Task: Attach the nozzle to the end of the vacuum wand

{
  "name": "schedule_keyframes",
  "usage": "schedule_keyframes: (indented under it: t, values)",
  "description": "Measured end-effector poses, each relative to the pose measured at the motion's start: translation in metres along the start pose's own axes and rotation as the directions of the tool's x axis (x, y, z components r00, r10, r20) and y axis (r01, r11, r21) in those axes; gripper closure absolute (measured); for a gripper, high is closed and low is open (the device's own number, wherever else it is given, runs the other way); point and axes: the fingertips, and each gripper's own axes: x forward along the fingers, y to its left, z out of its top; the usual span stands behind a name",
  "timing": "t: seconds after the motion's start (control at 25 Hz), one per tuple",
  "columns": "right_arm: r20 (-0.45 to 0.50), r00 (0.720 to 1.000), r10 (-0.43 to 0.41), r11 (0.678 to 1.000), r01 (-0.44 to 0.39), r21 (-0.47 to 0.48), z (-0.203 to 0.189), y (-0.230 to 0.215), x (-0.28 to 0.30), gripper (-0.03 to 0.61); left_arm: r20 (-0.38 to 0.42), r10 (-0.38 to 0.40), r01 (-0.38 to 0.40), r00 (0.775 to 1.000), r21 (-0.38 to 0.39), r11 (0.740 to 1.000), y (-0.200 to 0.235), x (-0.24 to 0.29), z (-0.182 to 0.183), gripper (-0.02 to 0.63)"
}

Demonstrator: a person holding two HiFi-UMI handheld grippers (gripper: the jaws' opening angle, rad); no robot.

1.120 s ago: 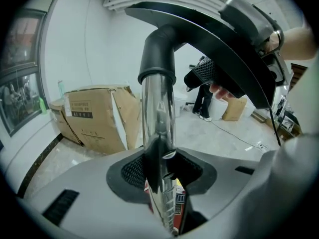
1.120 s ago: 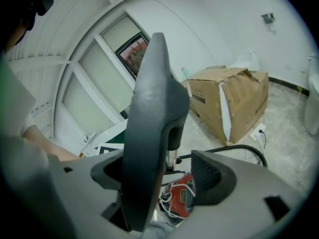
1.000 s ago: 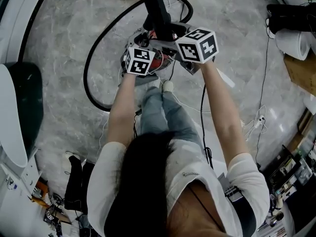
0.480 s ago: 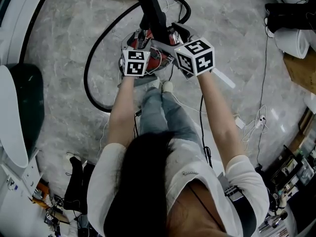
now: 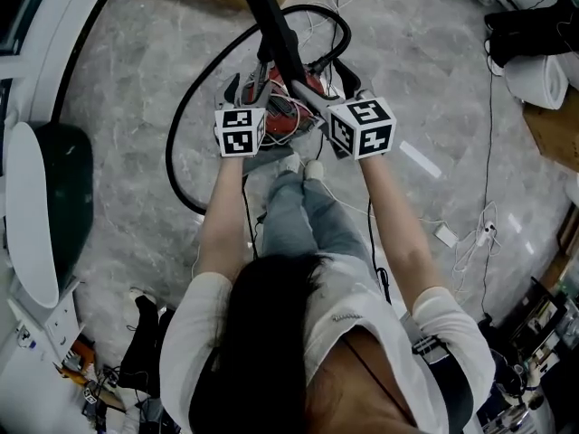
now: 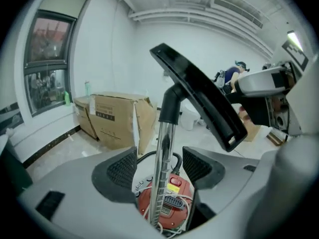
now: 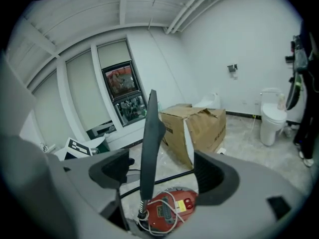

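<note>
The nozzle [image 6: 199, 98], a flat black head, is seen fitted on the upper end of the wand [image 6: 163, 148], well above the vacuum [image 6: 169, 203]; from the right gripper view it is seen edge-on as a thin dark blade [image 7: 148, 143] rising over the vacuum. The chrome wand is seen slanting up from just beside the red vacuum body, with a black collar where the nozzle joins it. The wand stands between the pads of the left gripper [image 6: 159, 169], whose jaws have just been opening and are now spread wide, with a gap on each side, so nothing is gripped. The jaws of the right gripper [image 7: 162, 173] are likewise held wide apart, and the black piece seen between them is not touched by either pad. A yellow label [image 6: 173, 182] and a red button are carried on top of the vacuum, but the print cannot be read. White cable is draped over the vacuum, and a black hose [image 5: 181, 152] is looped on the grey floor [image 5: 118, 89] around it. Black-and-white square markers are borne on each gripper's cube [image 5: 240, 132]. Beyond the vacuum a cardboard box [image 6: 117, 118] is set, one flap hanging open; a dark printed label is seen on its side, too small to read, and its contents cannot be made out. Further from the vacuum, past the box, a white toilet [image 7: 271, 116] is seen by the wall.
</note>
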Motion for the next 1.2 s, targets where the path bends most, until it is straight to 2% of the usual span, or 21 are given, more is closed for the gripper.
schedule_keyframes:
  t: [0.2, 0.32, 0.52, 0.68, 0.76, 0.8, 0.96, 1.12, 1.2]
  values:
    - [0.007, 1.0, 0.027, 0.999, -0.027, 0.038, -0.001, 0.002, -0.025, 0.189, 0.098, 0.021, -0.013, 0.995, -0.078, 0.997, -0.014, -0.031, 0.033, 0.341]
    - [0.011, 1.0, 0.004, 0.998, -0.005, 0.064, -0.001, 0.0, -0.039, 0.189, 0.149, 0.006, 0.006, 0.989, -0.077, 0.997, -0.028, -0.046, 0.057, 0.342]
    - [0.04, 0.999, -0.013, 1.0, 0.013, -0.002, 0.016, 0.011, -0.056, 0.19, 0.239, -0.054, 0.082, 0.969, -0.106, 0.991, -0.053, -0.082, 0.087, 0.345]
    - [0.07, 0.997, -0.016, 0.999, 0.014, 0.03, 0.03, 0.019, -0.068, 0.19, 0.297, -0.047, 0.086, 0.954, -0.12, 0.989, -0.061, -0.111, 0.105, 0.349]
    - [0.083, 0.996, -0.012, 0.999, 0.009, 0.038, 0.035, 0.024, -0.074, 0.19, 0.342, -0.029, 0.075, 0.939, -0.124, 0.989, -0.061, -0.129, 0.116, 0.422]
    - [0.086, 0.996, -0.014, 0.999, 0.011, 0.039, 0.034, 0.027, -0.078, 0.19, 0.355, -0.024, 0.07, 0.935, -0.117, 0.991, -0.063, -0.137, 0.119, 0.427]
    - [0.091, 0.996, 0.001, 0.999, -0.005, 0.037, 0.033, 0.042, -0.09, 0.192, 0.375, -0.025, 0.06, 0.927, -0.083, 0.995, -0.071, -0.165, 0.126, 0.427]
    - [0.12, 0.993, 0.022, 1.0, -0.023, 0.008, 0.041, 0.059, -0.104, 0.193, 0.378, -0.024, 0.06, 0.925, -0.082, 0.995, -0.086, -0.184, 0.133, 0.431]
    - [0.128, 0.99, 0.051, 0.999, -0.053, 0.011, 0.042, 0.068, -0.11, 0.193, 0.38, -0.019, 0.063, 0.925, -0.102, 0.993, -0.093, -0.192, 0.133, 0.455]
